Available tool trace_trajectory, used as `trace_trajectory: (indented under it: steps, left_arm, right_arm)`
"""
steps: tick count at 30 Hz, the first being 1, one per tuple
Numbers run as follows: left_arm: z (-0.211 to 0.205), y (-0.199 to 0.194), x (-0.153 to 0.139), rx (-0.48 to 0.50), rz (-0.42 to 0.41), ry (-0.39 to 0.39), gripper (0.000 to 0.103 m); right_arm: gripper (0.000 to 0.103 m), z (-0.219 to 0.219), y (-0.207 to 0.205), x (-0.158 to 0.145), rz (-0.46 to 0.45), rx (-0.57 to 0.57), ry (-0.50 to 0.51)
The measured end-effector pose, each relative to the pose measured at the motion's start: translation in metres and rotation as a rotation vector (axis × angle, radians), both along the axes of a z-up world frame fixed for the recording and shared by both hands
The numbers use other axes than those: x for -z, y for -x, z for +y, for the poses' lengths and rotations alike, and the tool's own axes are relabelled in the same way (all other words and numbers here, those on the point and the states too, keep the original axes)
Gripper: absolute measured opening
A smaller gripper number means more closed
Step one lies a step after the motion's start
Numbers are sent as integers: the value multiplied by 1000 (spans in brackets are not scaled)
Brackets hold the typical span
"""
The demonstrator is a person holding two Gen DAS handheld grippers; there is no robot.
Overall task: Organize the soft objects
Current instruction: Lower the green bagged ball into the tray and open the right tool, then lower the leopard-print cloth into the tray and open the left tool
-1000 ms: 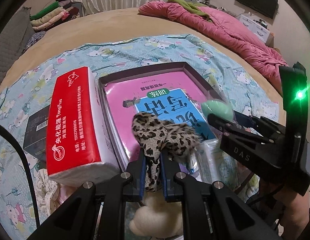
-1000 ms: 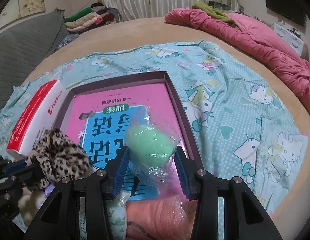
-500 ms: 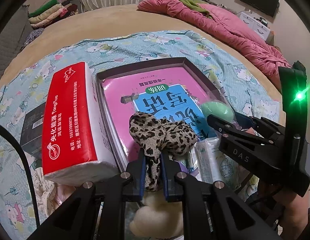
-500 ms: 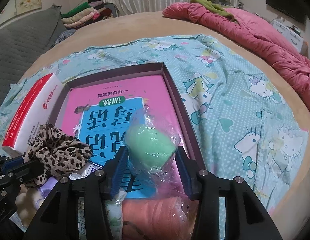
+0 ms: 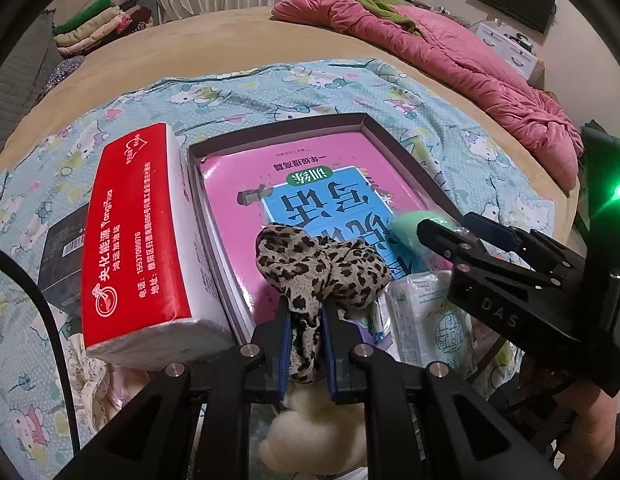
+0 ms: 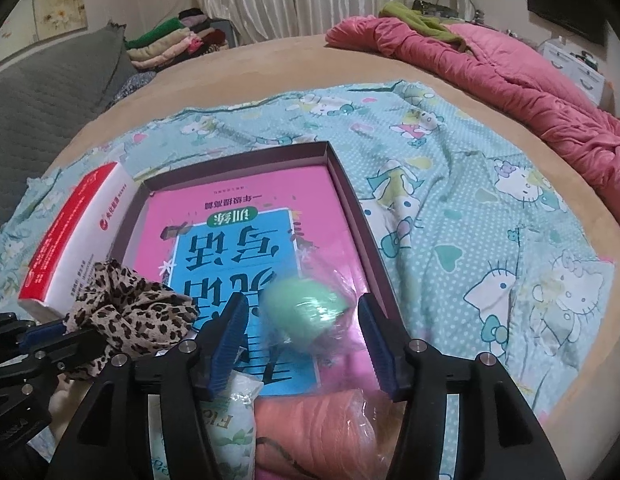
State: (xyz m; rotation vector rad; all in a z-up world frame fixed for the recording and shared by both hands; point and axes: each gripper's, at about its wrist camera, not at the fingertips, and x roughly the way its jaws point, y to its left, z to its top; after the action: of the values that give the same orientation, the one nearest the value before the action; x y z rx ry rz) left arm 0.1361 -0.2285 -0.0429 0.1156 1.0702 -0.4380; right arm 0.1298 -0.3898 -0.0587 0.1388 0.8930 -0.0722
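Note:
My left gripper (image 5: 306, 312) is shut on a leopard-print cloth (image 5: 322, 264), holding it just above the near end of a dark purple box (image 5: 394, 140). A pink and blue book (image 5: 310, 184) lies in that box. The cloth (image 6: 126, 308) also shows at the left of the right wrist view. My right gripper (image 6: 302, 304) hangs over the book's near right part, its jaws opening. A green sponge in a clear bag (image 6: 302, 312) sits between its fingers, blurred, with gaps to both blue pads. In the left wrist view the sponge (image 5: 406, 224) shows beside the right gripper (image 5: 466, 232).
A red and white tissue pack (image 5: 130, 240) leans on the box's left wall, a black carton (image 5: 62, 256) beyond it. Wipe packs (image 5: 426, 320), a bagged orange towel (image 6: 310, 432) and a white plush (image 5: 310, 428) lie near me. A pink quilt (image 5: 450, 52) lies far right.
The right gripper's jaws have spread wider and the bagged green sponge has come free of the pads and sunk a little. The left gripper still clamps the leopard cloth in the same spot.

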Motion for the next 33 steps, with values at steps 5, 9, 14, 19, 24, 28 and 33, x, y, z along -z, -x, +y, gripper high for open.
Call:
trace_trajectory:
  steps: [5,9,14,19,24,28,33]
  left_arm:
    - [1,-1,1,4,23,16,18]
    - [1,0,0,8,29,26,23]
    - [-1,2,-1,16,28,18,30]
    - [1,3,-1,12,29,22,37]
    - [3,4,-5,8,22,28,38]
    - [4,6,-9,10,17,35,39]
    - [5,10,-16,13,-4,37,45]
  right_arm:
    - [65,-5,11,-10,-36,22,-19]
    - [66,-11,16,-17,-57,40,-35]
    - [67,-12,20,-21,-66,49,-39]
    - [67,-11,22,-22,-64,52,-36]
    - [71,-11,26,-25,-70,56,-36]
    - [71,-11,29,-28,-74,58,-33]
    - [71,-9,33,-33,-84,62,-28]
